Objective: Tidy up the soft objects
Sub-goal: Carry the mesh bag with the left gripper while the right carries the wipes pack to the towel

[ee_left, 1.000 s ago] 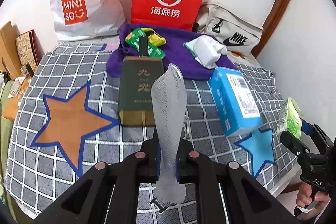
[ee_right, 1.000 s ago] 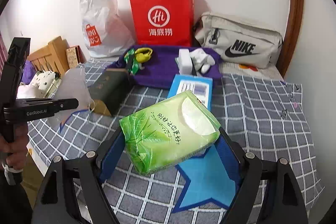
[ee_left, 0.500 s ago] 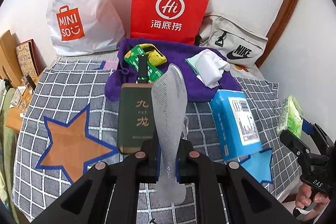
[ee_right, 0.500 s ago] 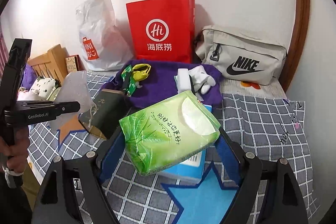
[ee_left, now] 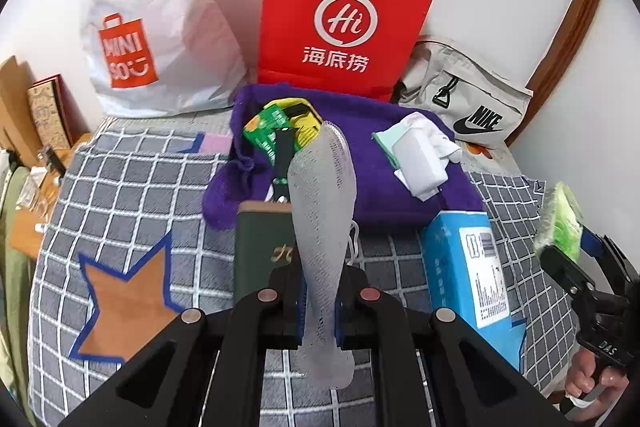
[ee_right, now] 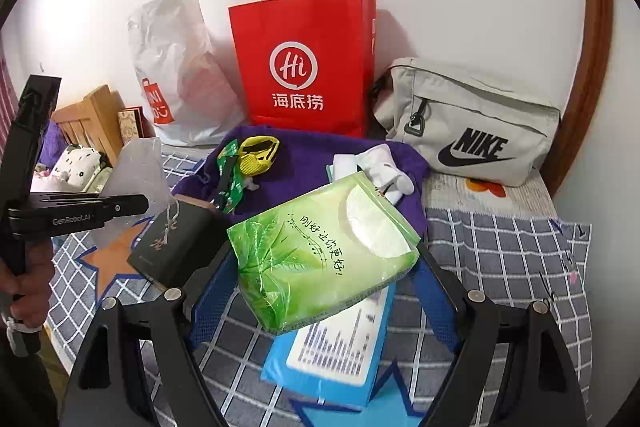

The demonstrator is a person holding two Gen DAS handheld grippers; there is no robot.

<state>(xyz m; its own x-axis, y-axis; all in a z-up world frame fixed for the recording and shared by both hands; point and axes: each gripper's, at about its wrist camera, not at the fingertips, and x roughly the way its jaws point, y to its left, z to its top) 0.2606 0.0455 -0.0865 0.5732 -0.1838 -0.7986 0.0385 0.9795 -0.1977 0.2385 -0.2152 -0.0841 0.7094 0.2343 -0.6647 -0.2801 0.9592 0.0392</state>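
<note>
Translucent white mesh pouch [ee_left: 324, 227] stands pinched upright in my left gripper [ee_left: 319, 301], its fingers clamped tight on it above the checked bedspread [ee_left: 132, 187]. My right gripper [ee_right: 324, 291] squeezes a green tissue pack [ee_right: 320, 251] between wide-set fingers. Since a second ago both have closed in on the purple towel [ee_left: 376, 187]. Behind read "Hi" on the red bag [ee_left: 344, 23], "MINISO" [ee_left: 124, 55] and "NIKE" [ee_right: 476, 147].

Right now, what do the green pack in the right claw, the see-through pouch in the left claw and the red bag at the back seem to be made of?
Green pack: glossy thin plastic film, shiny and creased, white tissue showing through a clear window. See-through pouch: probably fine mesh fabric, translucent with a dotted weave and a drawstring. Red bag: matte paper, with crisp flat folds and white cord handles.
</note>
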